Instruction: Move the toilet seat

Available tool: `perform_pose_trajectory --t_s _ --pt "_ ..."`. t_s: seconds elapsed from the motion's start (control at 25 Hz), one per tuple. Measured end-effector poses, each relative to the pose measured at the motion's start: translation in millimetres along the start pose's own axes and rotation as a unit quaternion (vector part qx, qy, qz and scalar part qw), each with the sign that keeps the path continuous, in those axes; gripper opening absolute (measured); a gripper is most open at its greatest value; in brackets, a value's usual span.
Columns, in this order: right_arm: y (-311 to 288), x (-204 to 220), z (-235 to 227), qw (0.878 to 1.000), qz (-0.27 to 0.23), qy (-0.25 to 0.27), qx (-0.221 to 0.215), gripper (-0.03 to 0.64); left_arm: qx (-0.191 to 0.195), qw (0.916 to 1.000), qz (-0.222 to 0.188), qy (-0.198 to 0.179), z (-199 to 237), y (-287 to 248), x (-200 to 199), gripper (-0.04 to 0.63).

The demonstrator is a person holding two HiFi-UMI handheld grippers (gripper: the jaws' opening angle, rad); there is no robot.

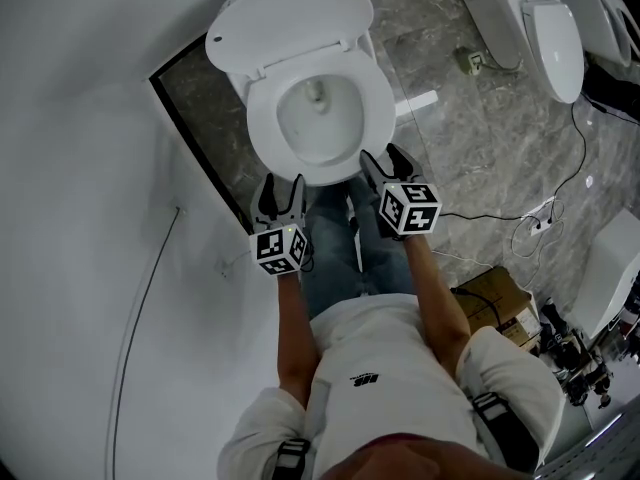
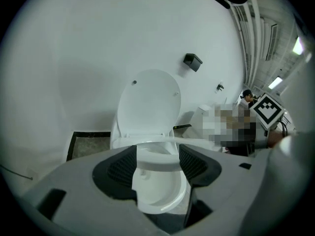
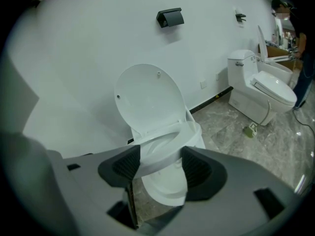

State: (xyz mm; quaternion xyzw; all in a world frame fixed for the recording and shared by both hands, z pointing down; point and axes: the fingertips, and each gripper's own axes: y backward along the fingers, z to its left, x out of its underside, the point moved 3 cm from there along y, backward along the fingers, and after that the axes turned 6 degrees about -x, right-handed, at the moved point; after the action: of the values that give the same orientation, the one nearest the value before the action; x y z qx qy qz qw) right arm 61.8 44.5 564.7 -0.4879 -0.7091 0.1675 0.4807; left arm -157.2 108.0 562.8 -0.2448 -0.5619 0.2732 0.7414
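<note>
seat: stiff, slick plastic, probably light; hinge at 12 o'clock, lift front rim at 6 | left gripper, right gripper: fingers wide, nothing held

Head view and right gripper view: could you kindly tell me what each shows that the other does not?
Only the head view shows the person's white shirt, the left hand-held gripper and a cardboard box. Only the right gripper view shows the black wall fixture. Both show the toilet seat, the raised lid, the right hand-held gripper with jaws apart, and a neighbouring toilet.
</note>
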Motion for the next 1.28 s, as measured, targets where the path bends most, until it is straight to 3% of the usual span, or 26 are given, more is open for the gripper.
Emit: perform_pose_trajectory --t_s 0.24,0.52,0.88,1.12,1.28 --pt "1.1 -13.0 4.8 1.0 -0.016 -0.006 -0.003 0.276 0.012 0.9973 0.008 -0.072 -15.6 19.0 -1.0 0.291" --pt "1.3 -26.9 9.1 1.0 -0.029 -0.01 -0.005 0.276 -0.004 0.9881 -0.007 -0.153 -25.3 14.9 -12.2 0.291" --pt "-0.2 -47.2 15.4 0.999 -0.044 -0.001 -0.01 0.276 -0.002 0.9837 -0.019 -0.179 -35.7 5.5 -28.5 0.284" --pt "-0.9 -60.1 18.9 0.998 -0.065 -0.003 -0.015 0.276 -0.005 0.9857 -0.024 -0.167 -36.5 0.3 -42.2 0.261" --pt "2.0 -74.6 23.6 0.994 -0.09 0.057 -0.024 0.275 -0.002 0.9864 -0.029 -0.162 -37.5 -1.9 -54.0 0.261"
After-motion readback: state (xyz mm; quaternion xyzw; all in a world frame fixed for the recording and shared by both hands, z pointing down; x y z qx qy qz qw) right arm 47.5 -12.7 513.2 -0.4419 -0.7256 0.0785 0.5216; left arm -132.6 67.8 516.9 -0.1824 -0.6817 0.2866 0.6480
